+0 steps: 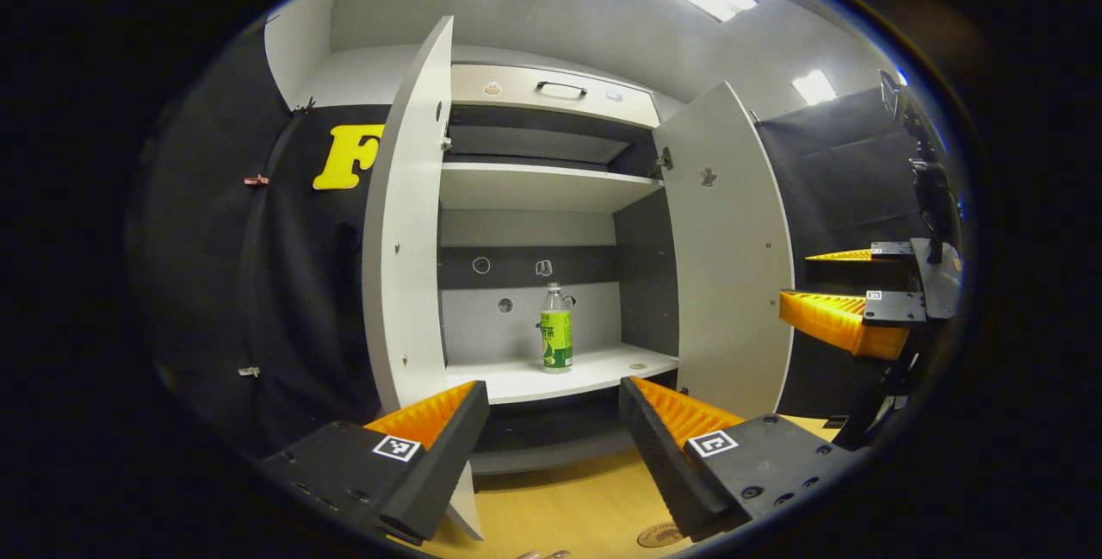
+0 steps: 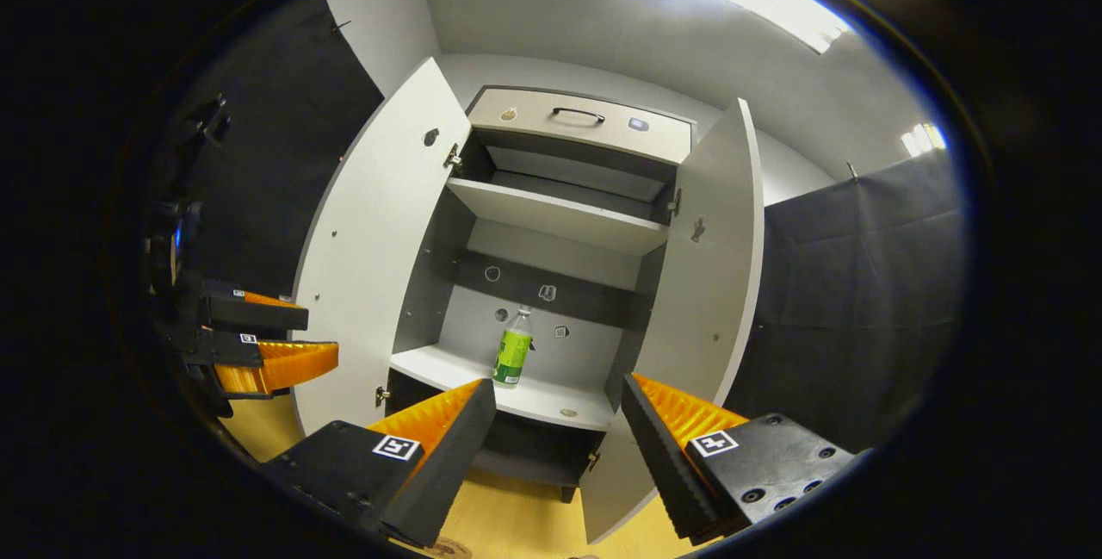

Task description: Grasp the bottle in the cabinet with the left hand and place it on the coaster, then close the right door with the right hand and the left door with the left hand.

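A clear plastic bottle (image 1: pixel 556 328) with a green label and a white cap stands upright on the lower shelf (image 1: pixel 560 371) of an open cabinet (image 1: pixel 551 189), toward the back and near the middle of the shelf. In the right gripper view the same bottle (image 2: pixel 513 347) appears tilted by the lens, on the same shelf. Both cabinet doors stand wide open: the left door (image 1: pixel 409 223) swings out to the left, the right door (image 1: pixel 732 257) to the right. Above the bottle is a second shelf (image 1: pixel 542 187), and above that a drawer front with a dark handle (image 1: pixel 560 88).

The left gripper (image 1: pixel 551 404) hovers in front of the cabinet, its fingers spread apart and holding nothing, well short of the bottle. The right gripper (image 2: pixel 555 400) is likewise spread wide and empty, also out in front of the cabinet. A round coaster (image 1: pixel 659 534) lies on the wooden table (image 1: pixel 568 507), near the left gripper's right finger.
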